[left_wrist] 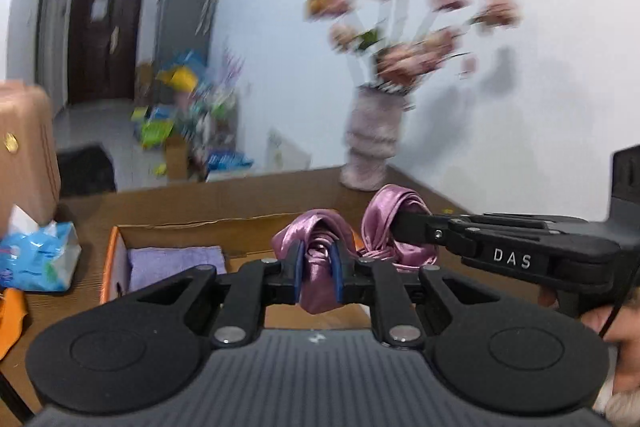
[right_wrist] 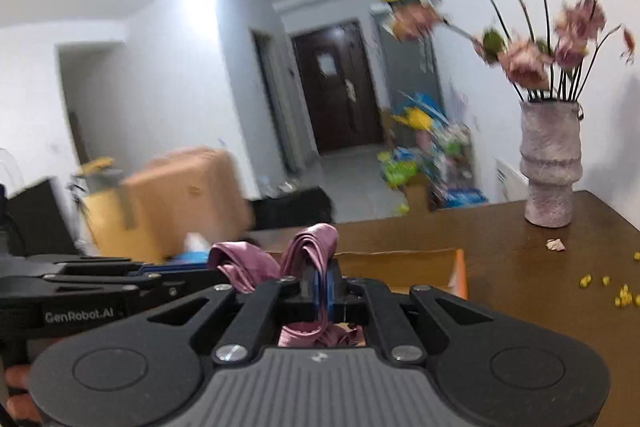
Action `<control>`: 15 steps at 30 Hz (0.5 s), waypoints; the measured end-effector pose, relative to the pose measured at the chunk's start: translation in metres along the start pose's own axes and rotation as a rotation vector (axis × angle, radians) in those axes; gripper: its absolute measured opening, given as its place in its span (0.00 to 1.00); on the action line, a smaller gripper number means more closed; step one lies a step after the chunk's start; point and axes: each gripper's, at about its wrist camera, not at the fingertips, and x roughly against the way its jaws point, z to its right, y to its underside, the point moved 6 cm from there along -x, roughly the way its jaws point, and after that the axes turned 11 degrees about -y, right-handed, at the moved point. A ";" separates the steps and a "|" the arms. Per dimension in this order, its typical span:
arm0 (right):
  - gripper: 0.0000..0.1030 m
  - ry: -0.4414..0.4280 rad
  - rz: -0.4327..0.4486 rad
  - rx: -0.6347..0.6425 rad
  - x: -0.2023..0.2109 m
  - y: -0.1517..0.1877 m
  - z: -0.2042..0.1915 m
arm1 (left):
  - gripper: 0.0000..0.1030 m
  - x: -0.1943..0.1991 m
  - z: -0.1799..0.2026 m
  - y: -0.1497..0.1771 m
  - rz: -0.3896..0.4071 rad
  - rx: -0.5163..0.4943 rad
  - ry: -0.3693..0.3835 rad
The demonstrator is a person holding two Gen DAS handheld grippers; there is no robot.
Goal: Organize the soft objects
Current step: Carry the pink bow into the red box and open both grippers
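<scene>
A mauve satin cloth [left_wrist: 316,279] hangs bunched between my two grippers above a cardboard box [left_wrist: 180,223]. In the left wrist view my left gripper [left_wrist: 319,255] is shut on one bunch of it between blue pads. My right gripper [left_wrist: 401,221] reaches in from the right and clamps a second bunch [left_wrist: 384,215]. The right wrist view shows my right gripper [right_wrist: 324,278] shut on a folded ridge of the satin cloth [right_wrist: 314,241], while my left gripper [right_wrist: 219,277] comes in from the left holding the other end. A folded lavender towel [left_wrist: 176,263] lies inside the box.
The box [right_wrist: 400,263] has an orange side and sits on a brown wooden table [right_wrist: 520,267]. A rough pink vase [left_wrist: 370,147] of dried flowers stands at the far corner by the wall. A blue tissue pack [left_wrist: 36,259] lies left of the box. Yellow crumbs [right_wrist: 624,293] dot the table.
</scene>
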 end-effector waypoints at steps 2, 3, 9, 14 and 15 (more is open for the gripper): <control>0.04 0.024 -0.069 -0.011 -0.046 -0.009 0.031 | 0.15 -0.051 -0.002 -0.010 -0.053 -0.023 0.008; 0.04 0.044 -0.089 -0.021 -0.063 -0.011 0.045 | 0.15 -0.075 -0.003 -0.012 -0.074 -0.025 -0.005; 0.04 0.158 -0.236 -0.051 -0.157 0.001 0.123 | 0.15 -0.197 -0.010 0.000 -0.215 -0.042 -0.017; 0.16 0.217 -0.301 -0.068 -0.185 0.015 0.150 | 0.34 -0.234 -0.019 0.010 -0.245 0.001 -0.037; 0.22 0.231 -0.303 -0.054 -0.186 0.015 0.149 | 0.37 -0.234 -0.019 0.012 -0.247 -0.009 -0.037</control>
